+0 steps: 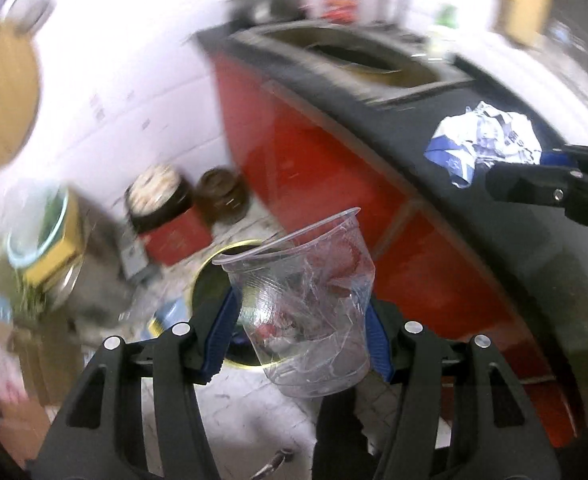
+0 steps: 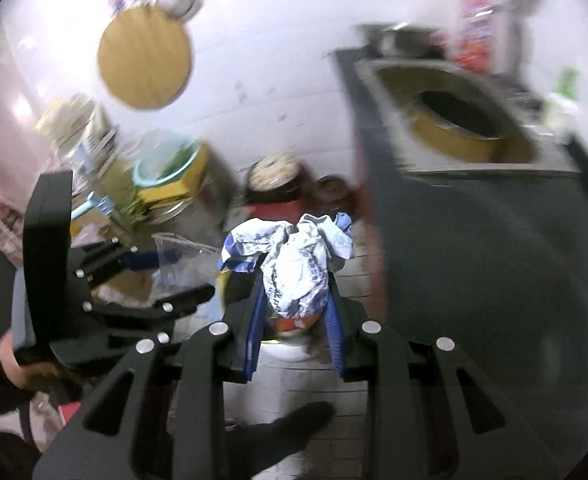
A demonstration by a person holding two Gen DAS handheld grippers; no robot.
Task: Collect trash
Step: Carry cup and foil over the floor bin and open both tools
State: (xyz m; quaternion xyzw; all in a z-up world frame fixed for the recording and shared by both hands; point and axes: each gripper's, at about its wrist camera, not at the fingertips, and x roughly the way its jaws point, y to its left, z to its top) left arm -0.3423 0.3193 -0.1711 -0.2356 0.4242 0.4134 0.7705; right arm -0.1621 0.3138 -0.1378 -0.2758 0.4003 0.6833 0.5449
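Over the floor bin (image 1: 230,280), the left gripper (image 1: 301,336) clamps a crushed cup (image 1: 305,304); the right gripper (image 2: 295,320) grips a paper wad (image 2: 297,272) beside the counter (image 2: 473,260). Centre each above the opening before letting go, cup first.

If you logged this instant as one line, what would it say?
left gripper: shut on crumpled clear plastic cup | right gripper: shut on crumpled blue-and-white wrapper | both held above floor bin, not released

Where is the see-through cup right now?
The cup is pinched in the left gripper, over the bin on the floor.
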